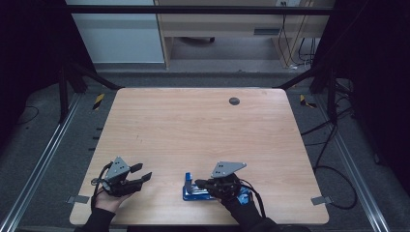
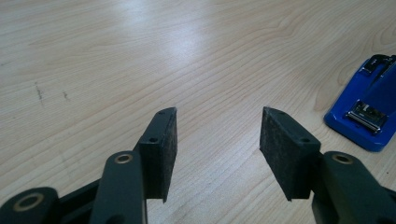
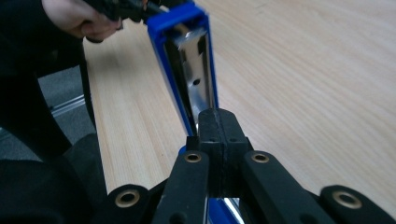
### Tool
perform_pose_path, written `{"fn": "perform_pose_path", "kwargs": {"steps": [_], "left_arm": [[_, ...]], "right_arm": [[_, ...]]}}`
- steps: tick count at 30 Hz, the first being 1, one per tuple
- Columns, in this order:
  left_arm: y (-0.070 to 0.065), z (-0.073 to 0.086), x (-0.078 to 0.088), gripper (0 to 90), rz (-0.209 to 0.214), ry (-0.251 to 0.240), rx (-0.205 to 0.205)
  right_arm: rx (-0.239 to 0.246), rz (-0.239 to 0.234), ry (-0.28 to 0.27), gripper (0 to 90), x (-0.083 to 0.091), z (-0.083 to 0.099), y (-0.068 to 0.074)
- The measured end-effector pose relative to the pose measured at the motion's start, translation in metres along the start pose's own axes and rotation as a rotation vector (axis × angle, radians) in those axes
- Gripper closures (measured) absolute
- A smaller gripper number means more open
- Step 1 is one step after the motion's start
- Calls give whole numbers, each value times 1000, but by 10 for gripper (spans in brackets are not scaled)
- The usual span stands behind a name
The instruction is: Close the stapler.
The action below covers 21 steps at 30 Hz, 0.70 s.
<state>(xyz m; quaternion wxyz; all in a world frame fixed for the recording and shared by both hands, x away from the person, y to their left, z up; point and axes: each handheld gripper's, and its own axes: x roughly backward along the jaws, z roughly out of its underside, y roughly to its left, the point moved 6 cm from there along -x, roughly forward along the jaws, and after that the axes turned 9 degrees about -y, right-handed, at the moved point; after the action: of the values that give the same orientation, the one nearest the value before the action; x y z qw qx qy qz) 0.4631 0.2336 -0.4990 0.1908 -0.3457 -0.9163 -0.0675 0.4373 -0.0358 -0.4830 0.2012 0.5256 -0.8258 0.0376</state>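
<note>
A blue stapler lies near the table's front edge, right of centre. In the right gripper view the stapler is swung open, with its shiny metal channel facing up. My right gripper hovers over it and points left. Its jaws are shut pad to pad with nothing between them, and the tips sit right at the channel; I cannot tell if they touch it. My left gripper is at the front left, held in a hand. It is open over bare wood, with the stapler off to its right.
The wooden table has a round dark grommet near its far edge. The person's other hand shows beyond the stapler. Cables lie on the floor to the right of the table.
</note>
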Motion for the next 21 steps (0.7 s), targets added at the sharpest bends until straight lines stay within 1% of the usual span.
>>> {"fn": "perform_pose_path", "kwargs": {"steps": [4,7,13,15,21], "left_arm": [[0,0,0,465,-1,2,1],[0,0,-1,464,0,5,-1],[0,0,-1,462,-1,8,-3],[0,0,-1,462,-1,6,0],[-1,1,-3,460,0,9,1]], "right_arm": [[4,15,-36,900,6,-9,-3],[14,26,-60,900,9,-16,-4],[19,42,-112,900,15,-33,-7],[22,43,-123,900,15,-39,-6],[45,22,-150,900,13,-55,2]]}}
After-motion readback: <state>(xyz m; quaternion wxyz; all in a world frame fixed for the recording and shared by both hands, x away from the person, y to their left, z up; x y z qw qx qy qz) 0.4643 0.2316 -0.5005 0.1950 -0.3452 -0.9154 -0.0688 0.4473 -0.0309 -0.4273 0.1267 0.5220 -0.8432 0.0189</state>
